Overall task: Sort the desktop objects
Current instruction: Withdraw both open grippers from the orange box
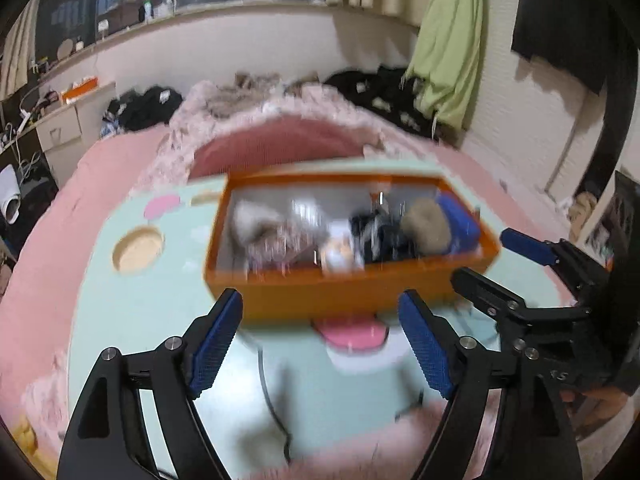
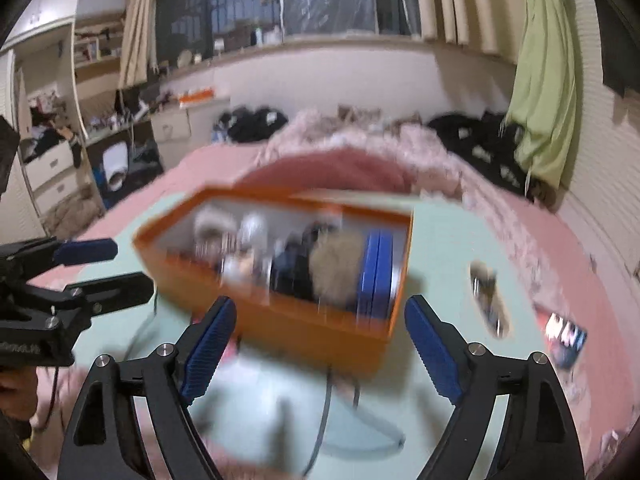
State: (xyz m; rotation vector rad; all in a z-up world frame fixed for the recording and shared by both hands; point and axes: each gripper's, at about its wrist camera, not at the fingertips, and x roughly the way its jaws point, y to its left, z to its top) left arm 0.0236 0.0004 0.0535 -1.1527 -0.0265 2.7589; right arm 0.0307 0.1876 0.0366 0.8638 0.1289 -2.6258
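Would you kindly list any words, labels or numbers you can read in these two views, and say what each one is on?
"15": pale digits on the right tongs' black body, left wrist view; blurred, so uncertain.
Pale lettering on the left tongs' black body, right wrist view: too blurred to read.
Orange box and its contents: nothing legible.

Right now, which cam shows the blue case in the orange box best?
Right wrist view: the blue case stands on edge at the right end of the orange box, its long side visible though blurred. Left wrist view shows only a corner of it behind a tan fluffy ball.
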